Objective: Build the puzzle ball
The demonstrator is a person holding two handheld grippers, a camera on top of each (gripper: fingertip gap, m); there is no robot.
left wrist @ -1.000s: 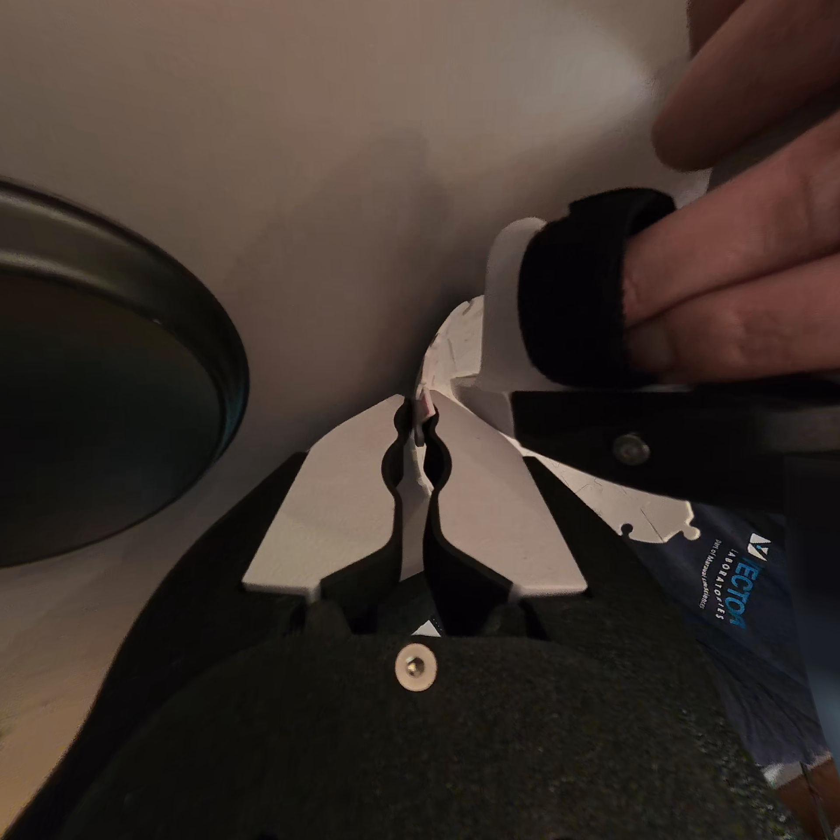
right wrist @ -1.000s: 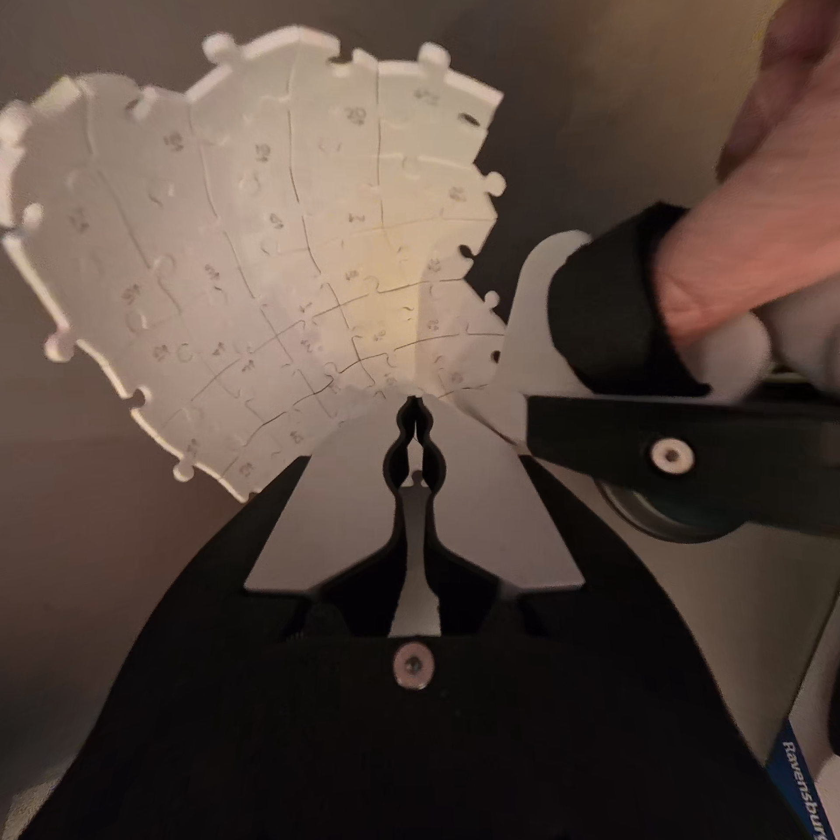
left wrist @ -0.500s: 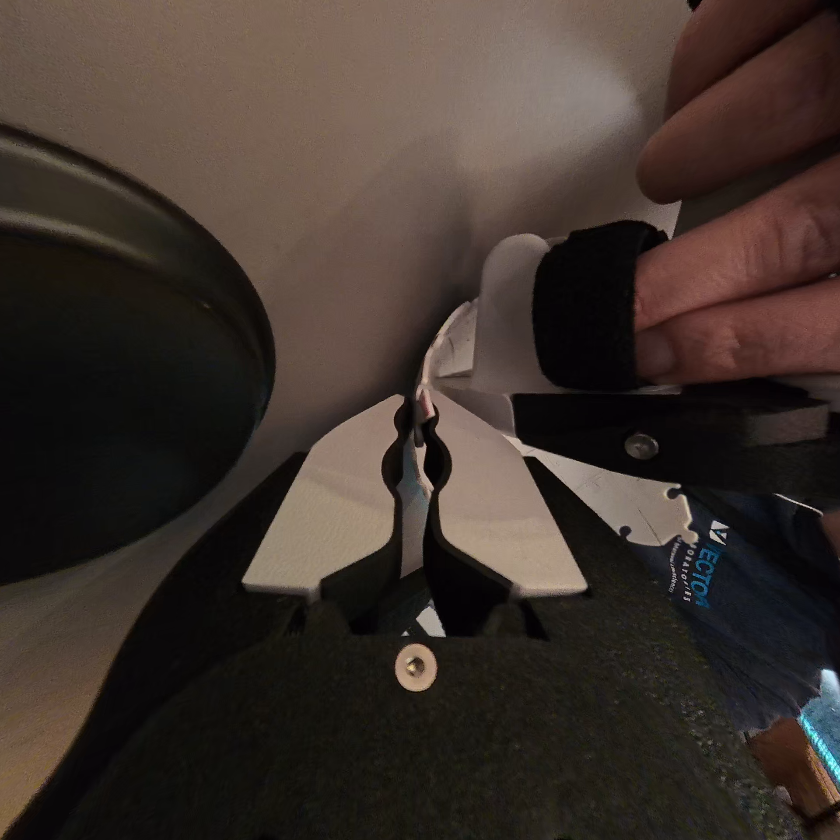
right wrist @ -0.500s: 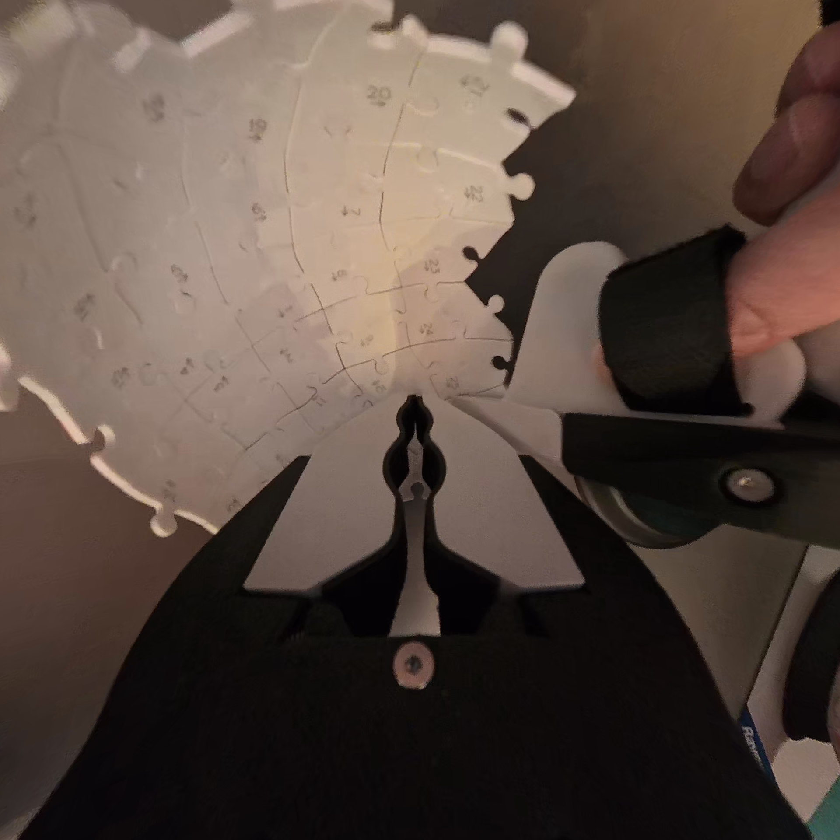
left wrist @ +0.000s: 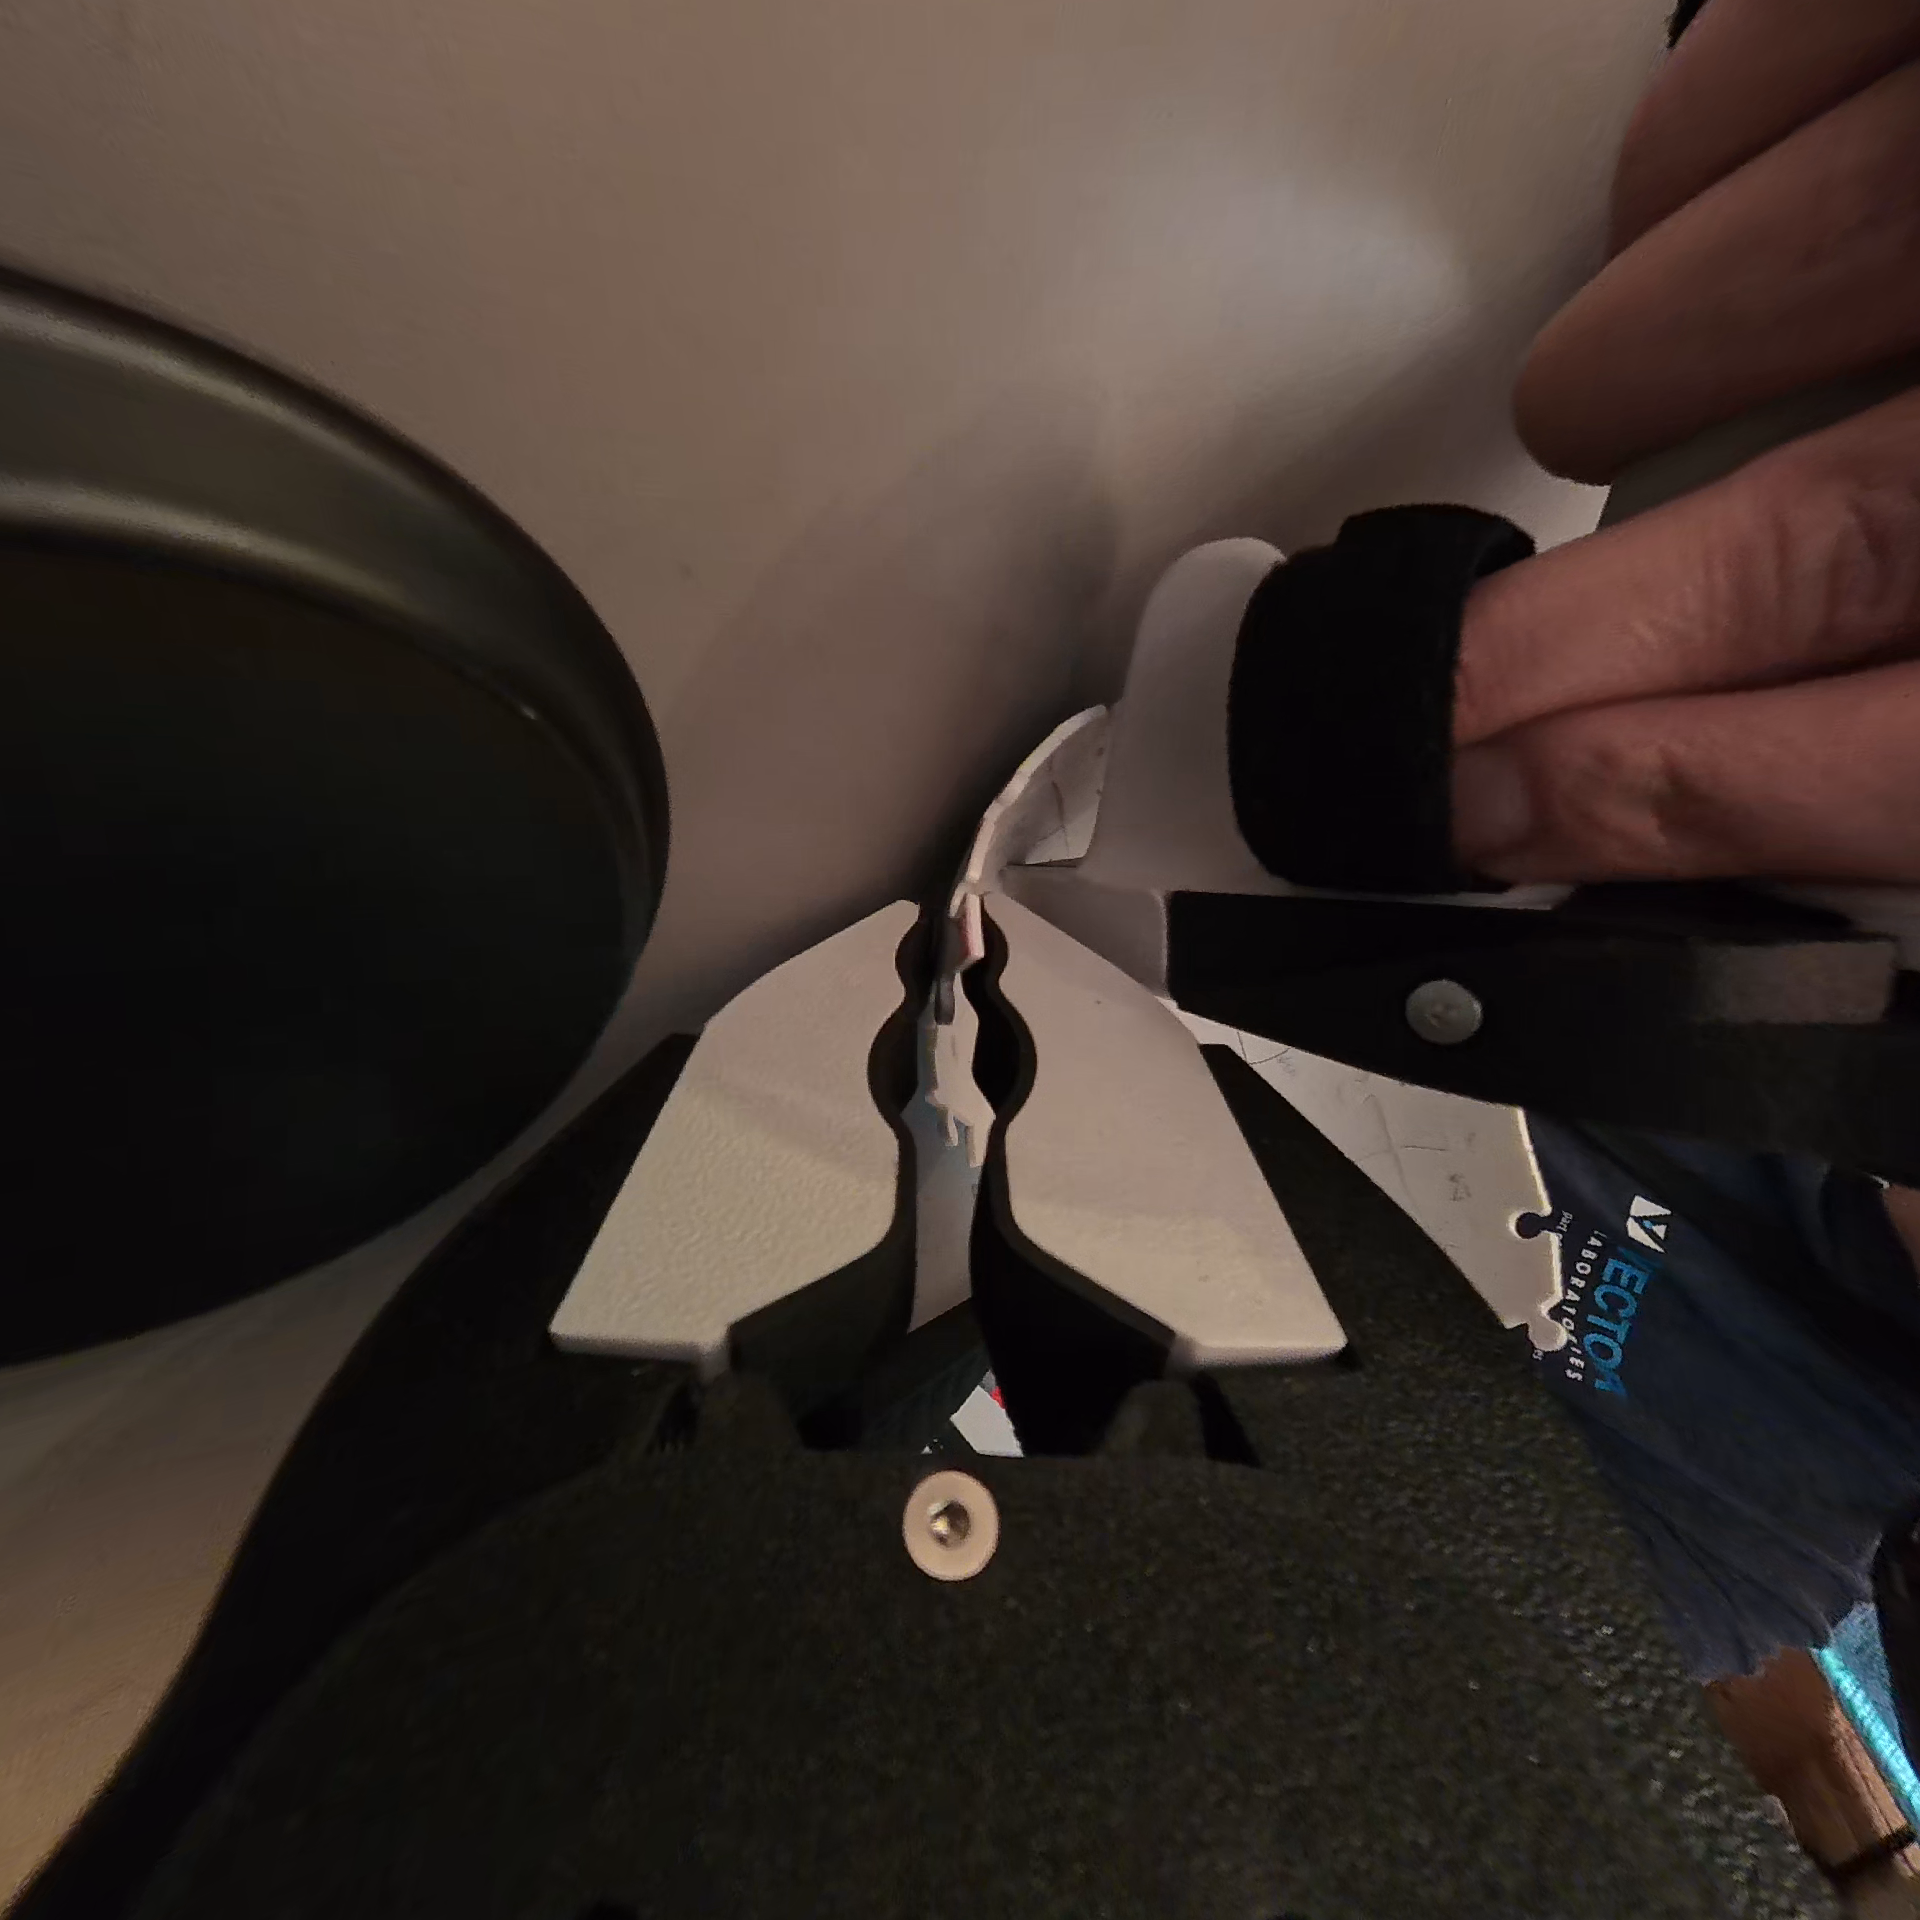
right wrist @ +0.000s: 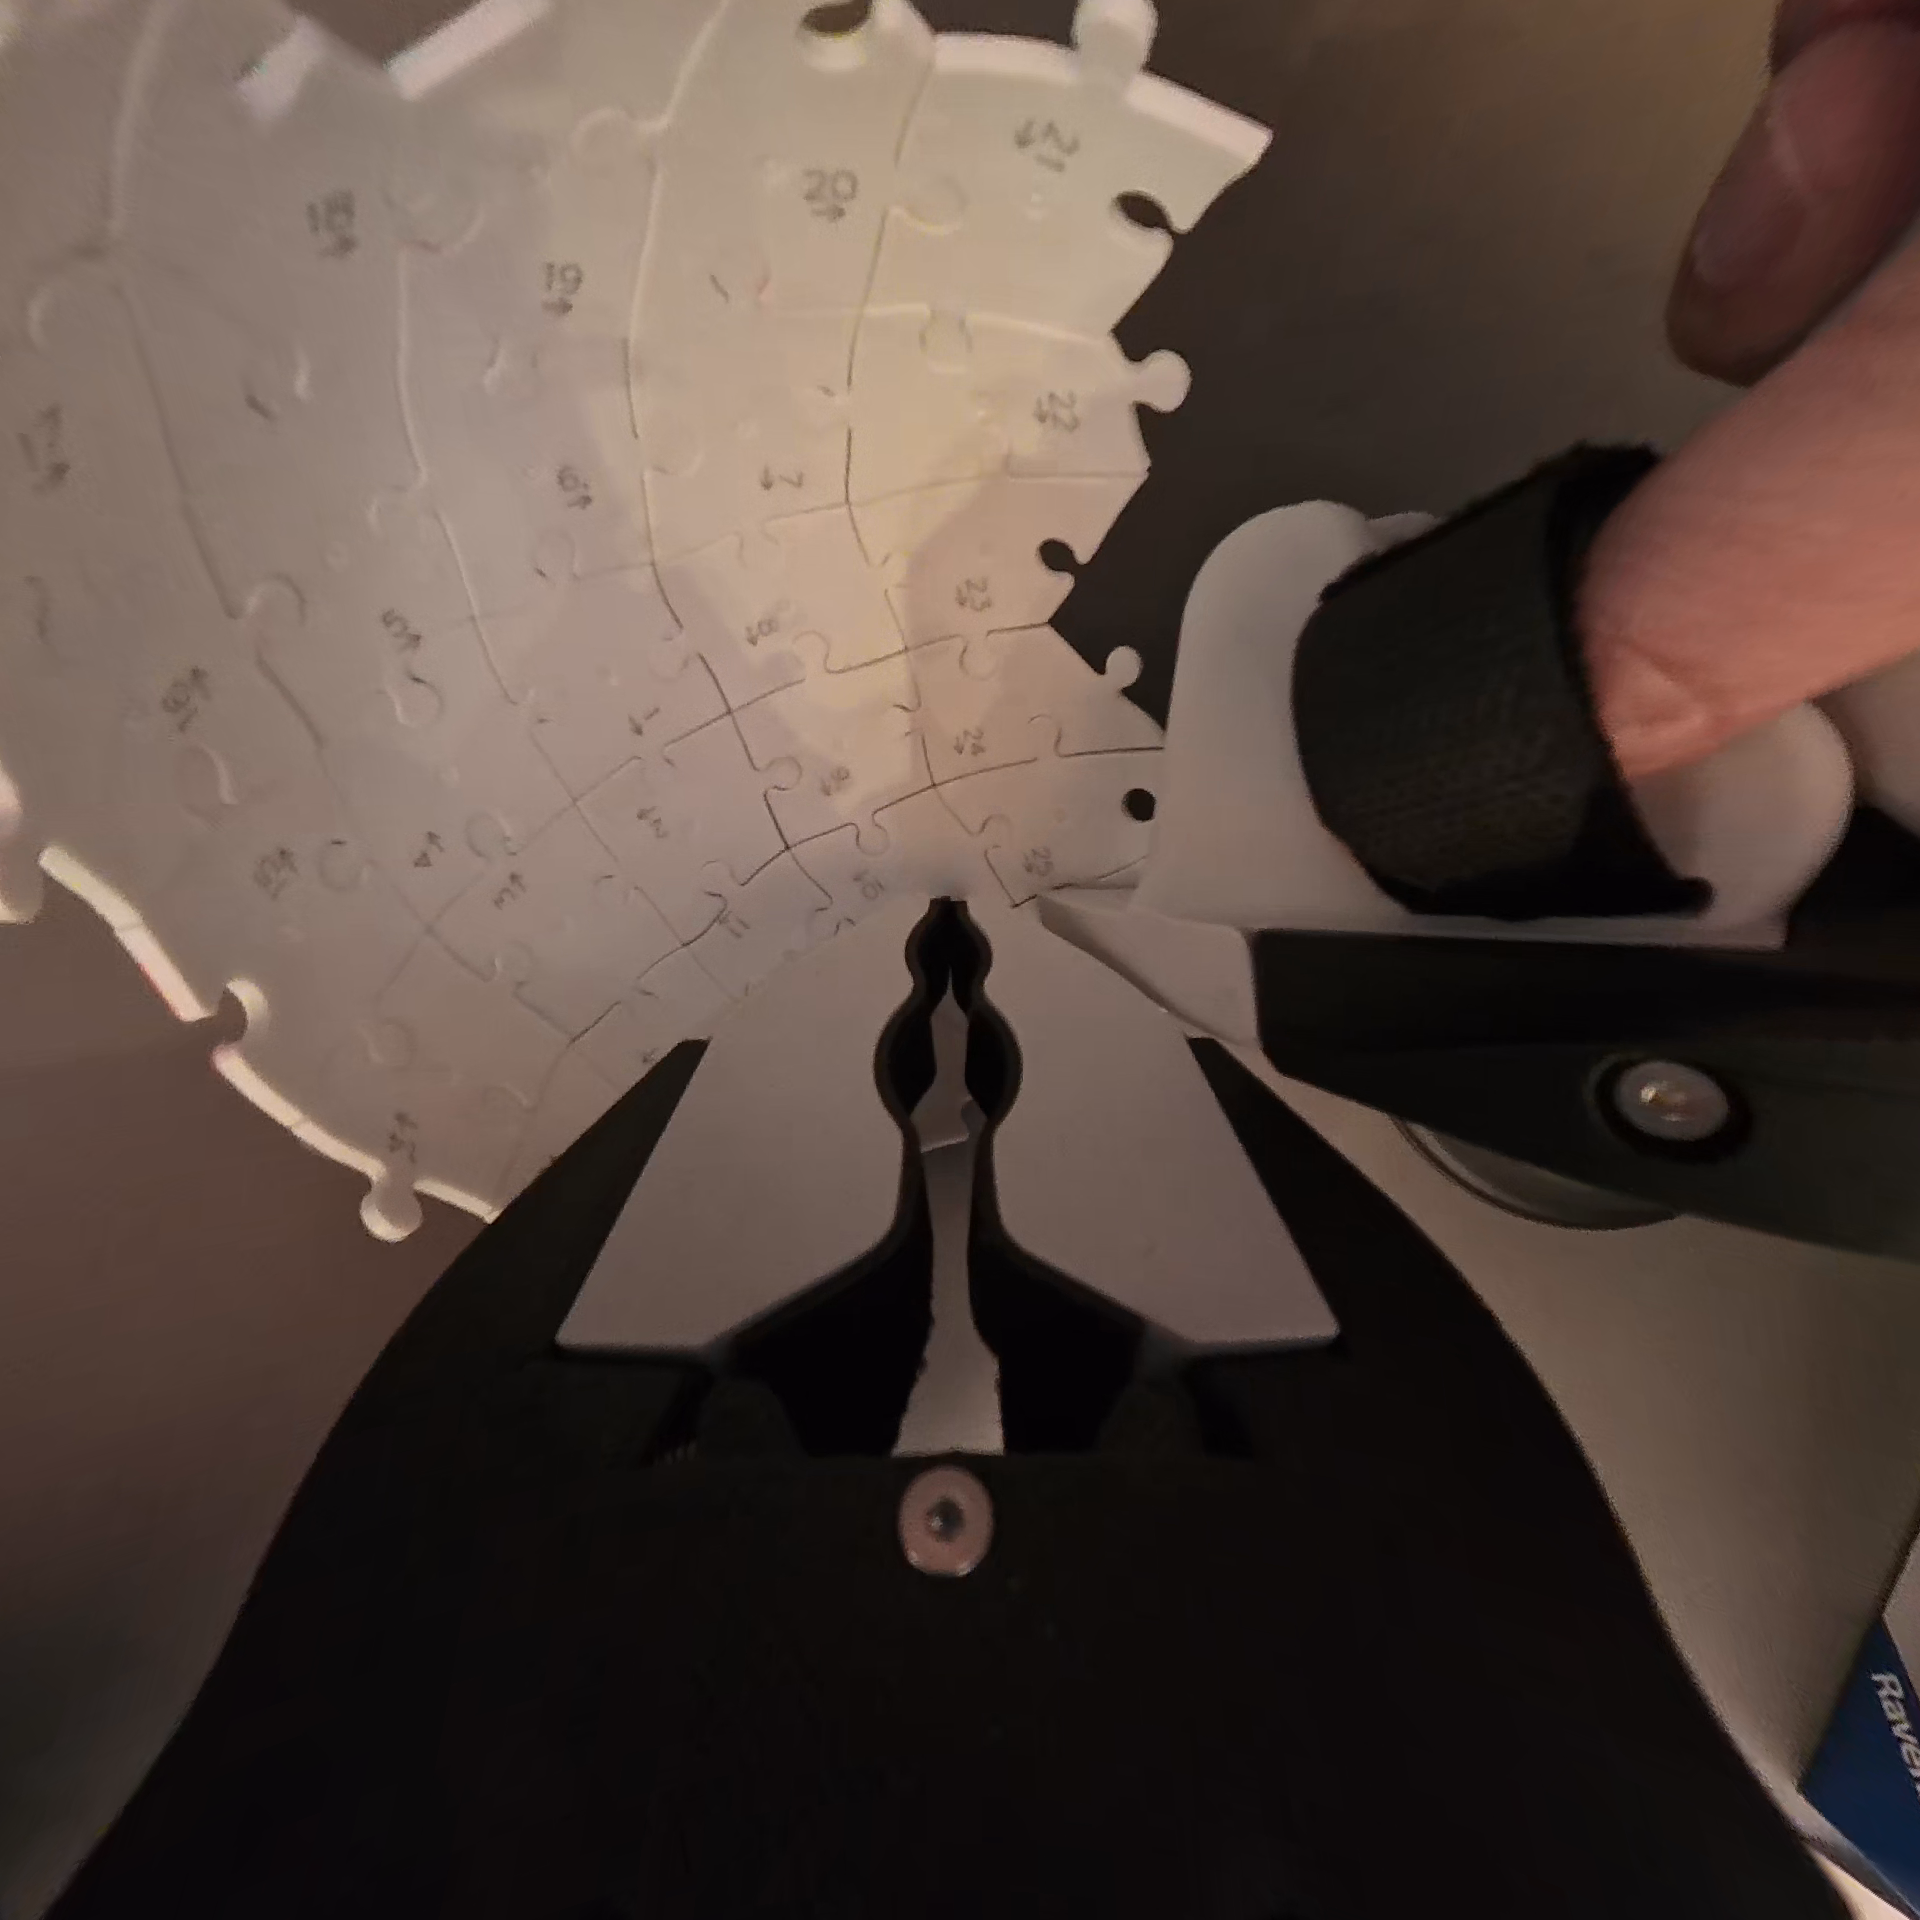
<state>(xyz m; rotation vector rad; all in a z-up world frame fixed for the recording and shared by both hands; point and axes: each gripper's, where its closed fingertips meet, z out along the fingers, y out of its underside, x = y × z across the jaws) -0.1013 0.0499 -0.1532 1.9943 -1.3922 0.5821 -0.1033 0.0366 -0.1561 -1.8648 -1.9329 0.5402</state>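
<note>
1. Right tongs [right wrist: 948, 914]: clenched on the bottom rim of the shell [right wrist: 623, 520], a curved white sheet of joined pieces, inner face towards the camera.
2. Left tongs [left wrist: 961, 925]: clenched on a thin white edge. It runs on into the shell's curve just beyond the tips, so I take it as the same rim. I cannot tell if a loose piece is in there as well.
3. The two tongs grip close together. From the right view the left tongs pinch the rim just right of the right tongs, with the left hand [right wrist: 1766, 582] behind them, one finger through a black strap.
4. Change over the last second: the shell swings up and closer to the right tongs and now runs off the top and left of that view. The left tongs slide out to the right. Neither grip lets go.
5. On the left side, the dark round dish [left wrist: 312, 831] left of the tongs looms larger and nearer.
6. Judgement: the shell is being turned in the air to bring an open edge round. It is well short of a closed ball.
7. Writing: small printed numbers with arrows on each piece. Print on a blue garment [left wrist: 1714, 1382] right of the left tongs. White lettering on a blue box [right wrist: 1881, 1766] right of the right tongs. None copied here.
</note>
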